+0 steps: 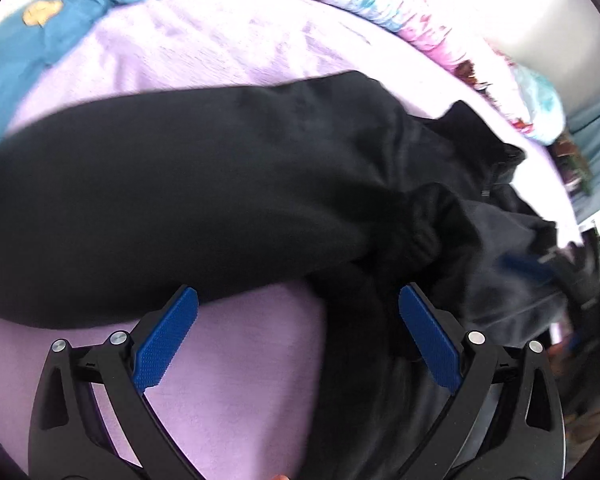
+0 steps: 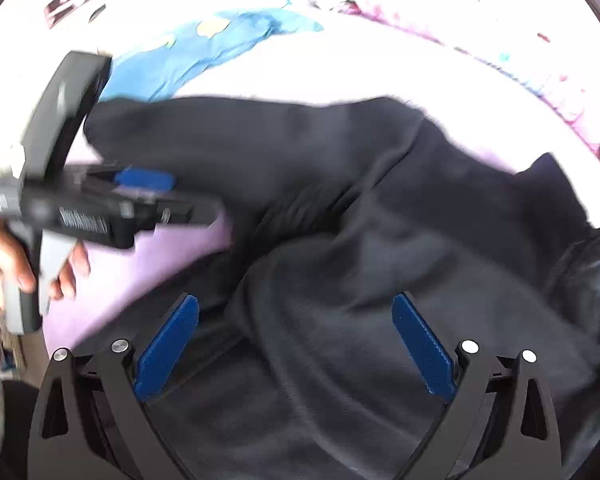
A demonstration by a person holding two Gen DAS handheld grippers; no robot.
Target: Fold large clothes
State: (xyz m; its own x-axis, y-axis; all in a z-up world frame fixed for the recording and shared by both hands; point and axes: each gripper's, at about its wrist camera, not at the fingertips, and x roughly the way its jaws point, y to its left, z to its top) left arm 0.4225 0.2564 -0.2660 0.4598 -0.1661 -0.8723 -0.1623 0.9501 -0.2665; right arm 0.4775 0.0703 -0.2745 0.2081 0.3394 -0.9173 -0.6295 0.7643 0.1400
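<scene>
Both the left gripper (image 1: pixel 298 334) and right gripper (image 2: pixel 296 340) gaped wide, holding nothing; the sweatshirt (image 2: pixel 380 220) bunched ahead risked pinching 2 layers.

The black left hand-held gripper (image 1: pixel 298 308) with blue pads tilts steeply downward, jaws spread wide. The matching right hand-held gripper (image 2: pixel 296 316) does likewise, nothing clamped. A bare hand (image 2: pixel 4 268) grips the left one's handle.

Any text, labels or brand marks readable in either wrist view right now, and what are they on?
Nothing can be read for certain.
White lettering on the side of the left gripper, seen from the right wrist: too blurred to read.
White label at that gripper's rear end: too blurred.
Black garment, purple bedsheet, blue cloth: no text visible.
</scene>
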